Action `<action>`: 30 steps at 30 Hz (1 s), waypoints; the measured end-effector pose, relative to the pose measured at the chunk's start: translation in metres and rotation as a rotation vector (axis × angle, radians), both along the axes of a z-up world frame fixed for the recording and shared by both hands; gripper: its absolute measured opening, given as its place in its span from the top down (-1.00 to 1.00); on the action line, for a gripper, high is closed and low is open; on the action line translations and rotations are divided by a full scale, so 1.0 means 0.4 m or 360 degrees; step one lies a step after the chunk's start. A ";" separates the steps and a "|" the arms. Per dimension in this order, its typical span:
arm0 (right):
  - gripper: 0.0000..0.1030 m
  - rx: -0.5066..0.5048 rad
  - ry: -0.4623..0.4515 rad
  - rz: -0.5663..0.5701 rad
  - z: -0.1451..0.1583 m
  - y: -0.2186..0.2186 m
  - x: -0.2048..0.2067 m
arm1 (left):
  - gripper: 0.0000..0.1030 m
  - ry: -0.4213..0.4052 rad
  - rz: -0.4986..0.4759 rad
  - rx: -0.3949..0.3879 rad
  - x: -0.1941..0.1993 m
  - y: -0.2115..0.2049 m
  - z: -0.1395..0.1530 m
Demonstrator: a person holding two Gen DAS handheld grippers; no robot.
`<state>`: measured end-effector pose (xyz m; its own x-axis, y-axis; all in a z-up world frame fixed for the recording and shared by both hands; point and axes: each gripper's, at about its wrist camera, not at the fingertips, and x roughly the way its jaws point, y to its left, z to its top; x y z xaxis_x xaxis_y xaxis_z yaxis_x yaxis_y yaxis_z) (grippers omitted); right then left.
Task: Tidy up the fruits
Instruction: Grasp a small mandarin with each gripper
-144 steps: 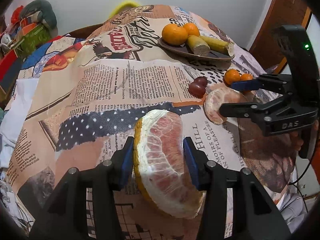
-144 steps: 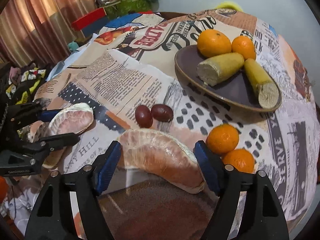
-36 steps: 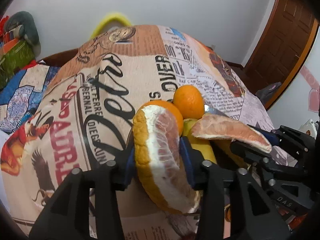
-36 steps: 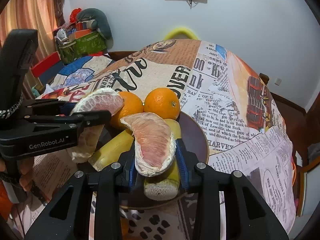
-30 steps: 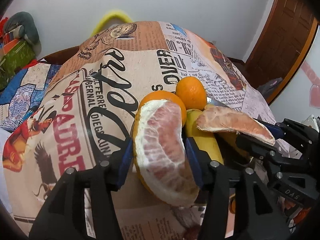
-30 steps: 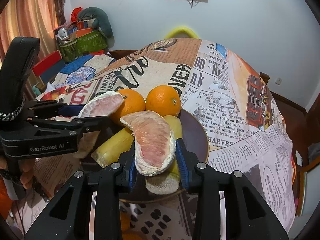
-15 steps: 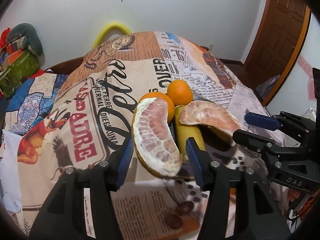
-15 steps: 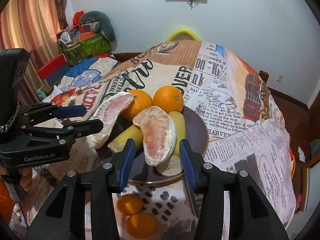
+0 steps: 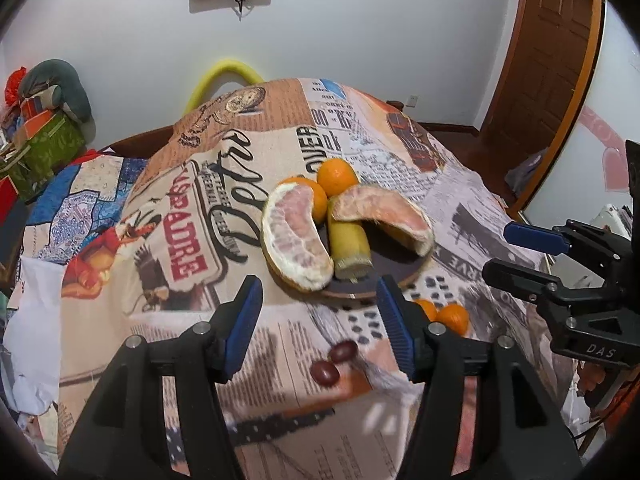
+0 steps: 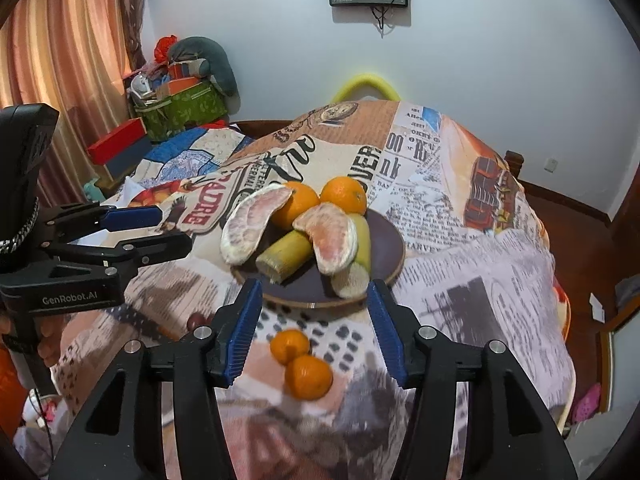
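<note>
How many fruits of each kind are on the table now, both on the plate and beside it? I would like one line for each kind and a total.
Pomelo wedges: 2
Large oranges: 2
Small mandarins: 2
Sugarcane pieces: 2
Dark red fruits: 2
Total: 10
</note>
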<state>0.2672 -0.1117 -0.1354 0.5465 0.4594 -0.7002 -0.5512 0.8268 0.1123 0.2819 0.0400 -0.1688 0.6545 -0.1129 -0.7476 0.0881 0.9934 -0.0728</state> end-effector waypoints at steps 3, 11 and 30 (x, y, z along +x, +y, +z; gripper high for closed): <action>0.01 -0.0009 0.0036 0.0000 -0.024 -0.011 -0.020 | -0.14 0.0022 -0.0023 0.0009 -0.023 -0.017 -0.014; 0.01 -0.0078 0.0176 0.0012 -0.127 -0.016 -0.036 | -0.14 0.0101 -0.0055 -0.0003 -0.047 -0.046 -0.075; 0.36 0.0006 0.0262 0.0022 -0.174 -0.078 -0.037 | -0.10 0.0196 -0.0224 -0.0036 0.028 -0.174 -0.166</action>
<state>0.2525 -0.1427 -0.2050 0.4181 0.4686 -0.7782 -0.5362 0.8188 0.2050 0.2932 -0.0298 -0.2353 0.5348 -0.2147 -0.8173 0.2151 0.9699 -0.1141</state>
